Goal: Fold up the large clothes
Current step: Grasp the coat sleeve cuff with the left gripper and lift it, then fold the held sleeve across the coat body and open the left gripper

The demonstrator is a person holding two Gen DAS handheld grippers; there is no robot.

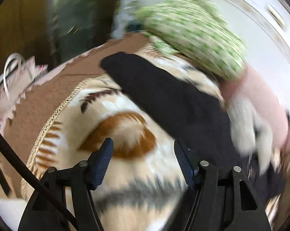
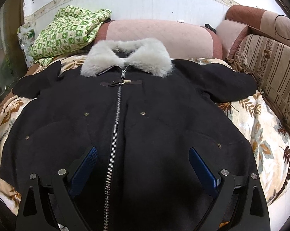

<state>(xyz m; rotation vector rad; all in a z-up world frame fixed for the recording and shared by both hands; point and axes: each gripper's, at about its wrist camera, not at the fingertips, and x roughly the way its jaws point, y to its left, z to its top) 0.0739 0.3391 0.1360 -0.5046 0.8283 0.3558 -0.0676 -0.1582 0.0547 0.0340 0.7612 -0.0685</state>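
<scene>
The black coat lies face up and zipped on a leaf-print blanket, its long axis running from the hem near the right gripper to the grey fur collar at twelve o'clock, both sleeves spread sideways. In the blurred left wrist view the near sleeve lies from the left gripper toward one o'clock, so the left hand seems nearer it. Both grippers stand open and empty, the right spread wide astride the zip, the left narrower over blanket
</scene>
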